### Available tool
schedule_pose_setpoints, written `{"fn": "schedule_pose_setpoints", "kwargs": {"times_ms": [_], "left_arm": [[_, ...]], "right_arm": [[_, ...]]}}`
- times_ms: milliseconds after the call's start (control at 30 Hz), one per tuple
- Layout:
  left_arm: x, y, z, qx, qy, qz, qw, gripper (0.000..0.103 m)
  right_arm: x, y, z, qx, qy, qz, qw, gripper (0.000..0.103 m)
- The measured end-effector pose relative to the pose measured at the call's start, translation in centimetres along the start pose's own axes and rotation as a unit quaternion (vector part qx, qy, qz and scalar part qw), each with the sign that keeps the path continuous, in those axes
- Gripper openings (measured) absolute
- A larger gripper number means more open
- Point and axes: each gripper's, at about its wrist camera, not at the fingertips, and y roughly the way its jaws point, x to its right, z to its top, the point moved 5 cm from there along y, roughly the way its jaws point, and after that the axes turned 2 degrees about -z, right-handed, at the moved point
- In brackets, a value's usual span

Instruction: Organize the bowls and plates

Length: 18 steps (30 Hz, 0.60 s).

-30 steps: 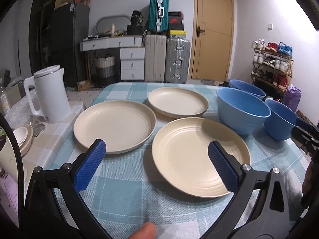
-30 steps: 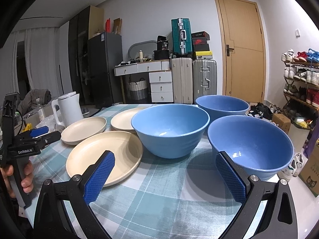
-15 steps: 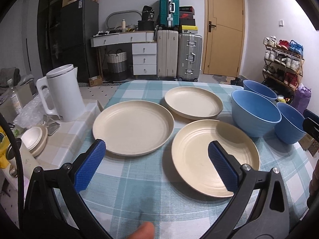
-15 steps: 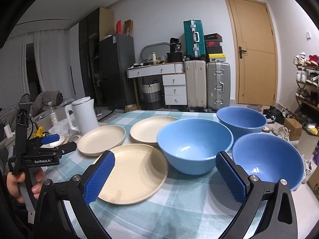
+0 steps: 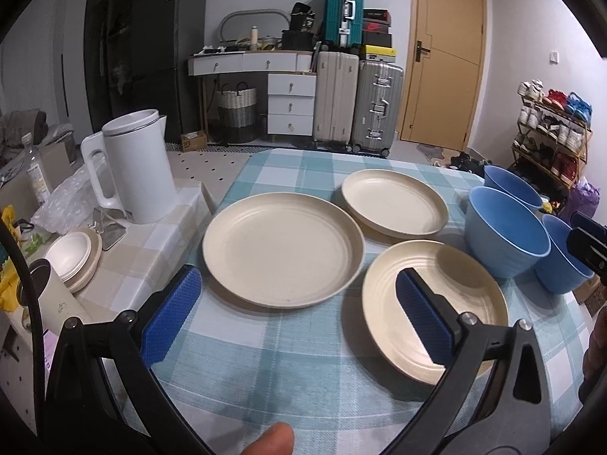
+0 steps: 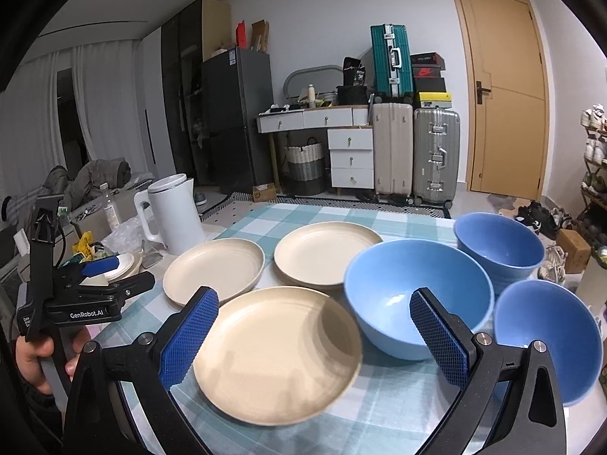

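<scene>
Three cream plates lie on the checked tablecloth: a left plate [image 5: 282,250] [image 6: 214,269], a far plate [image 5: 394,203] [image 6: 326,254] and a near plate [image 5: 451,295] [image 6: 277,352]. To their right stand three blue bowls: a middle bowl [image 5: 504,242] [image 6: 413,303], a far bowl [image 5: 512,187] [image 6: 497,246] and a near bowl [image 5: 561,261] [image 6: 546,341]. My left gripper [image 5: 297,316] [image 6: 114,276] hovers open in front of the left and near plates, holding nothing. Also open and holding nothing, my right gripper [image 6: 315,337] [image 5: 588,239] hangs over the near plate and the middle bowl.
A white kettle [image 5: 132,167] [image 6: 174,212] stands on a lower side table at the left, beside a small stack of white dishes [image 5: 76,258] and a plastic bottle [image 5: 36,174]. The table's right edge runs just past the bowls. Suitcases [image 5: 356,98] and a shoe rack [image 5: 550,132] stand beyond.
Both grippers have drawn back and to the left, so plates and bowls sit further right and smaller in both views. Nothing on the table has moved; both stay open.
</scene>
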Motion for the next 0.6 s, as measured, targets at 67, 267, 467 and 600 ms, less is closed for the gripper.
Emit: {"fn": "schedule_pose_setpoints", "kwargs": {"times_ms": [67, 267, 467, 600], "left_arm": [[-0.9, 0.5, 0.2, -0.003, -0.008, 0.003, 1.0, 0.103], [-2.9, 1.9, 0.3, -0.016, -0.033, 0.018, 0.9992, 0.103], [-4.4, 3.6, 0.4, -0.022, -0.03, 0.042, 0.9984, 0.103], [-5.1, 5.0, 0.5, -0.035, -0.036, 0.045, 0.9977, 0.103]], "right_arm": [[-0.6, 0.9, 0.4, -0.007, -0.005, 0.001, 1.0, 0.103], [-1.7, 4.3, 1.4, -0.031, -0.009, 0.011, 0.999, 0.103], [-2.8, 7.2, 1.5, -0.053, -0.008, 0.02, 0.998, 0.103], [-3.5, 8.8, 1.5, -0.063, -0.011, 0.026, 0.998, 0.103]]}}
